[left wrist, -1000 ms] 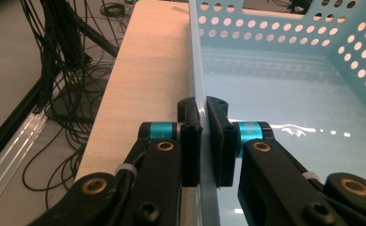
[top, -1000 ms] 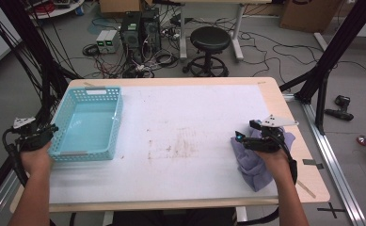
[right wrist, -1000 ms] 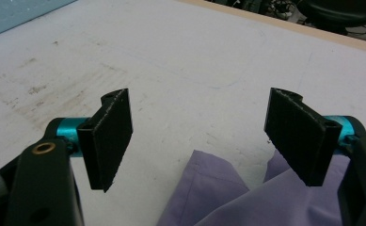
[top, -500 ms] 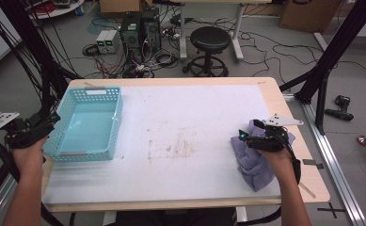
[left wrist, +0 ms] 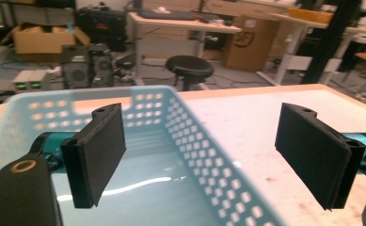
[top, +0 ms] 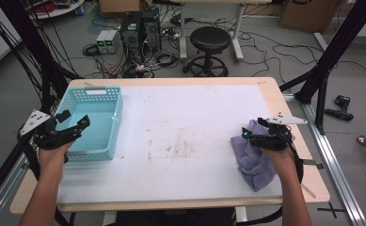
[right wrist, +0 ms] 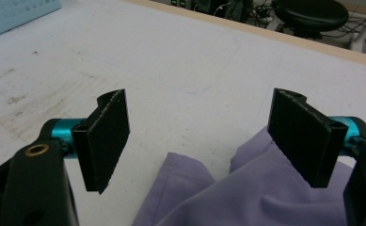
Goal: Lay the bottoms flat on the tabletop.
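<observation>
Bench scene with two hand-held grippers. The left gripper point(top: 75, 125) hangs at the near left edge of the blue basket point(top: 111, 123); its jaws have just been opening and stand wide with nothing between them. The right gripper point(top: 247, 134) hovers over the crumpled purple cloth point(top: 246, 153) near the table's point(top: 190, 103) right edge, jaws wide and empty. To pick up cleanly, lower the right jaws astride a raised fold, pinch one thick ridge, then lift clear before carrying.
</observation>
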